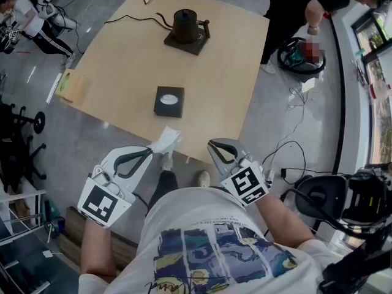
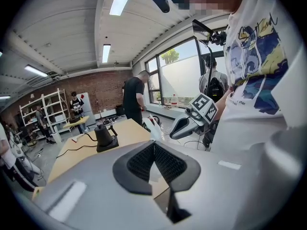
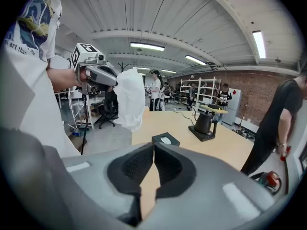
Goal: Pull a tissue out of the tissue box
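Note:
A black tissue box (image 1: 168, 101) with an oval opening sits on the tan table (image 1: 122, 60), also seen in the right gripper view (image 3: 165, 139). My left gripper (image 1: 150, 151) is off the table's near edge, shut on a white tissue (image 1: 166, 139) that sticks out past its tips. That tissue hangs clear of the box (image 3: 129, 97) and shows just beyond the closed pads (image 2: 154, 128). My right gripper (image 1: 214, 146) is level with it to the right, shut with nothing in it. Its pads meet in its own view (image 3: 153, 150).
A black kettle (image 1: 185, 28) on a dark base stands at the table's far side with a cable (image 1: 131, 19) running left. A green roll (image 1: 70, 81) lies at the left corner. A person (image 1: 306, 5) stands at the far right; an office chair (image 1: 321, 195) is near my right.

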`<state>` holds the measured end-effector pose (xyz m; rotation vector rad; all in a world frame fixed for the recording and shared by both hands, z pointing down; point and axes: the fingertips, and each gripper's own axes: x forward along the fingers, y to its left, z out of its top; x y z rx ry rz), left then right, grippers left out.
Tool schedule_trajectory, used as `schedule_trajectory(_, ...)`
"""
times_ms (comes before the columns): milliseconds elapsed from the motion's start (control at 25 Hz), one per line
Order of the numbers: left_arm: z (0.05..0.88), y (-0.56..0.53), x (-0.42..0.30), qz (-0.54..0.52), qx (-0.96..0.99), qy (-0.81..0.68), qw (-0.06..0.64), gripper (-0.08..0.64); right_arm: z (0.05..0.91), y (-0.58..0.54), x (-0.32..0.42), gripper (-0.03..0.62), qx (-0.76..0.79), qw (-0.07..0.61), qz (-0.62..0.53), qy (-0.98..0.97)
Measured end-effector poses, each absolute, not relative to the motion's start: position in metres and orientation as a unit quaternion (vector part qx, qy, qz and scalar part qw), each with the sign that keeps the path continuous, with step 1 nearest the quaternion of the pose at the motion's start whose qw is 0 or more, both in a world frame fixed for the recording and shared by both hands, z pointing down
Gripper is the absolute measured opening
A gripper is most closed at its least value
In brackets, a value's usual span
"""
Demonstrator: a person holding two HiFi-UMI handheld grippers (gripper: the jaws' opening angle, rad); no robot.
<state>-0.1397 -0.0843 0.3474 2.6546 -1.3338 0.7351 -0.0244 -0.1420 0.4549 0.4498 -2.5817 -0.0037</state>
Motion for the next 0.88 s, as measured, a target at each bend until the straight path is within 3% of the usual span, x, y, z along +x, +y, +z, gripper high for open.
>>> schedule_trajectory(880,0.342,-0.093,-0.141,0.247,0.877,-0.412,0.016,0.009,0.452,-0.15,-0.043,0.008,0.163,0.263,-0.006,-0.951)
